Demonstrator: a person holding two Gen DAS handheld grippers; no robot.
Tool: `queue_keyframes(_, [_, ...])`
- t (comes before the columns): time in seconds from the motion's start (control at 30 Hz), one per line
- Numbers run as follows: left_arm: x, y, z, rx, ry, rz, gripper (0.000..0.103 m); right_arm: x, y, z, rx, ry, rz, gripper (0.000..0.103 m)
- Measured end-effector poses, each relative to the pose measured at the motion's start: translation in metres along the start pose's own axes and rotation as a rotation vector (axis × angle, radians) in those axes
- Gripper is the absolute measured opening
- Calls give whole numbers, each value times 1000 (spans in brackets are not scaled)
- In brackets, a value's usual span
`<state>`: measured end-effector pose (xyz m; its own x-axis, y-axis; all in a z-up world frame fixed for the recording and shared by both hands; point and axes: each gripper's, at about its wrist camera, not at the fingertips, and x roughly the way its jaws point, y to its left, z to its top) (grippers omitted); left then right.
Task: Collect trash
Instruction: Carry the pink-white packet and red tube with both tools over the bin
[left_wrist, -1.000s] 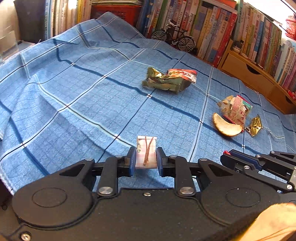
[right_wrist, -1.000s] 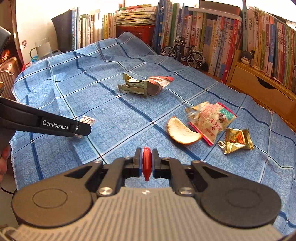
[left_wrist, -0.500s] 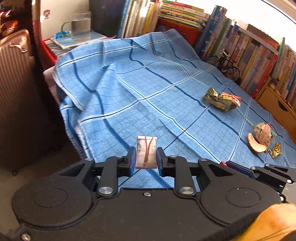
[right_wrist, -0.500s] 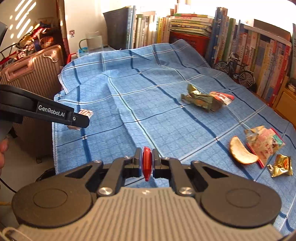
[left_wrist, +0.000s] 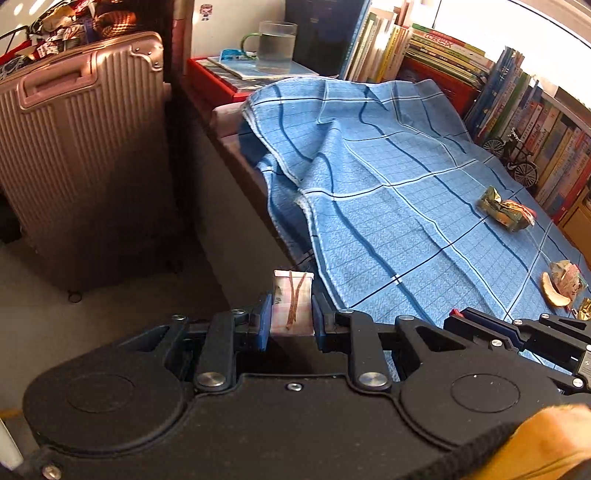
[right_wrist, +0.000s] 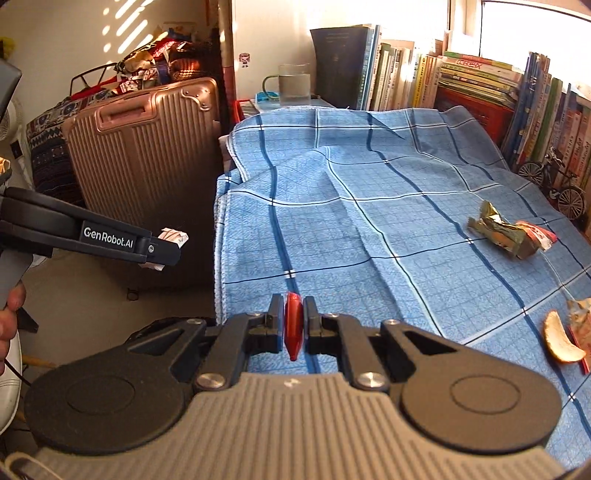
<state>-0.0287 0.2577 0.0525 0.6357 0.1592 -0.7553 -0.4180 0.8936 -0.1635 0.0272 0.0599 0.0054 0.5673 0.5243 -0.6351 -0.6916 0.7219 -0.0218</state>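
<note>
My left gripper (left_wrist: 291, 314) is shut on a small pale wrapper (left_wrist: 291, 301) with reddish stripes, held past the left edge of the blue checked cloth (left_wrist: 406, 206), over the floor. In the right wrist view the same left gripper (right_wrist: 162, 251) shows at the left with the white wrapper (right_wrist: 173, 236) in its tip. My right gripper (right_wrist: 293, 321) is shut on a flat red piece of trash (right_wrist: 293, 325) above the cloth's near left part. A crumpled green and red packet (right_wrist: 509, 232), a peel (right_wrist: 557, 339) and another wrapper (left_wrist: 569, 278) lie on the cloth to the right.
A rose-gold suitcase (left_wrist: 81, 158) stands on the floor left of the table. A glass mug (left_wrist: 275, 46) sits on a red box at the back. Books (right_wrist: 480, 81) line the far side, with a small model bicycle (right_wrist: 554, 181). A hand (right_wrist: 9, 317) shows at the left edge.
Both grippers have swung left from over the middle of the cloth toward its left edge, each keeping its piece. The suitcase and floor have come into view.
</note>
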Motion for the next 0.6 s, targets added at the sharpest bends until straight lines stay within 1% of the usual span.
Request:
queue_keyframes(0.1, [-8,11,-9,-39,-8,20,22,3,8,1,-11,4,28,14])
queue_keyframes(0.23, [-15,26,-16,-65,-7,52,22,8,23,2,-47,8,75,14])
queue_keyframes(0.4, [-20,52,-24,-132,-5,96,22,20,42,6,-85,22,136,14])
queue_keyframes(0.6, [-17,75,-34,-169,25,121,22,37,64,10,-125,48,186,14])
